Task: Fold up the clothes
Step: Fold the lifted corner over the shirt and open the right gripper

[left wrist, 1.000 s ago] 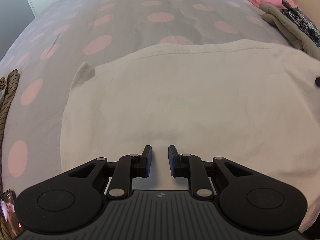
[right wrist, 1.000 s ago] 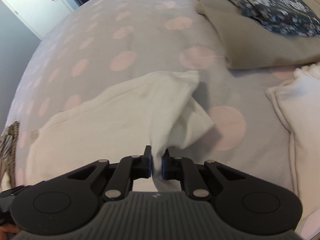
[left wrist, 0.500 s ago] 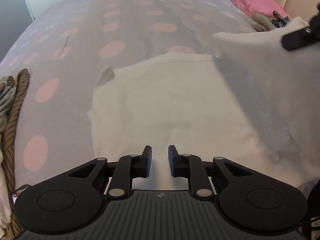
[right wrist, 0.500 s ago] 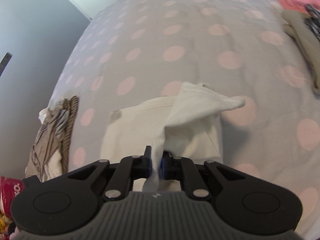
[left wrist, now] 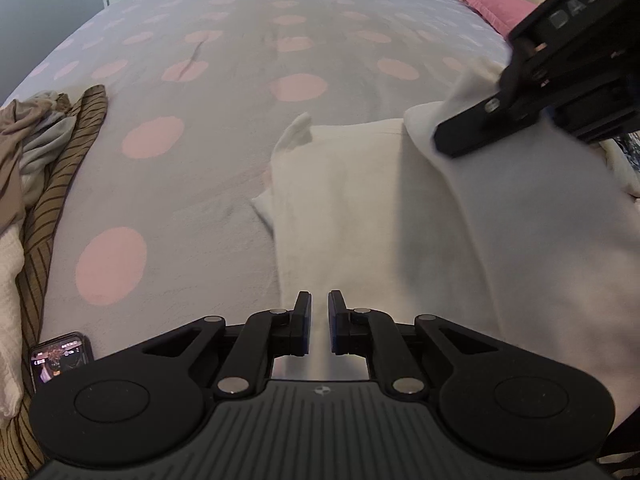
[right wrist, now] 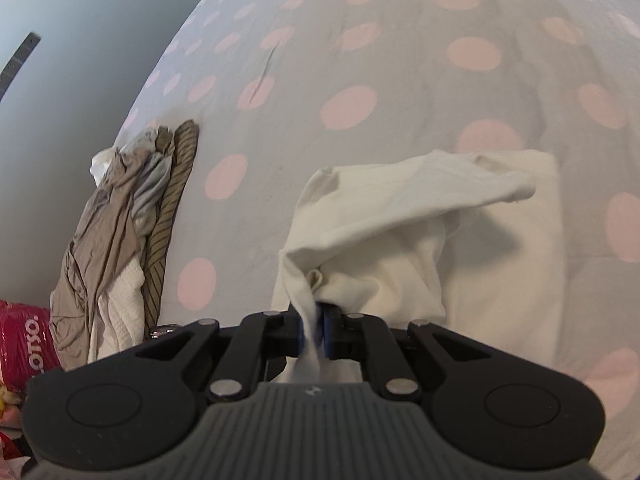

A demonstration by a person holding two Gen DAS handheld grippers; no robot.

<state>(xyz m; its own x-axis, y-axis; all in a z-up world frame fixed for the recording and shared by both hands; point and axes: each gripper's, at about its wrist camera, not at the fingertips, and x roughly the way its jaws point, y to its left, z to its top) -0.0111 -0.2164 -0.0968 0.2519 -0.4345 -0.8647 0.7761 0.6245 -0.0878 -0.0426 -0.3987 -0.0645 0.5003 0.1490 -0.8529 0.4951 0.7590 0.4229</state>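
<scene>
A cream garment (left wrist: pixel 360 220) lies on the grey bedspread with pink dots (left wrist: pixel 240 80). My left gripper (left wrist: pixel 319 320) hovers low over its near left part. Its jaws are closing, a narrow gap still shows between the pads, and the cloth lies under them, not pinched. My right gripper (right wrist: pixel 316 328) is shut on a bunched edge of the cream garment (right wrist: pixel 400 220) and holds it lifted, so a flap drapes over the flat part. In the left wrist view, one of the right gripper's fingers (left wrist: pixel 480 124) shows at the upper right against that flap.
A heap of brown, striped and white clothes (left wrist: pixel 40 160) lies along the bed's left edge (right wrist: pixel 120 240). A phone (left wrist: pixel 60 360) rests beside it. A pink pillow (left wrist: pixel 496 8) sits at the far right. A red package (right wrist: pixel 20 340) is off the bed, lower left.
My right gripper has carried the garment's edge leftward across the bed, folding a flap over the flat part. The left gripper has shifted left and its jaws have narrowed.
</scene>
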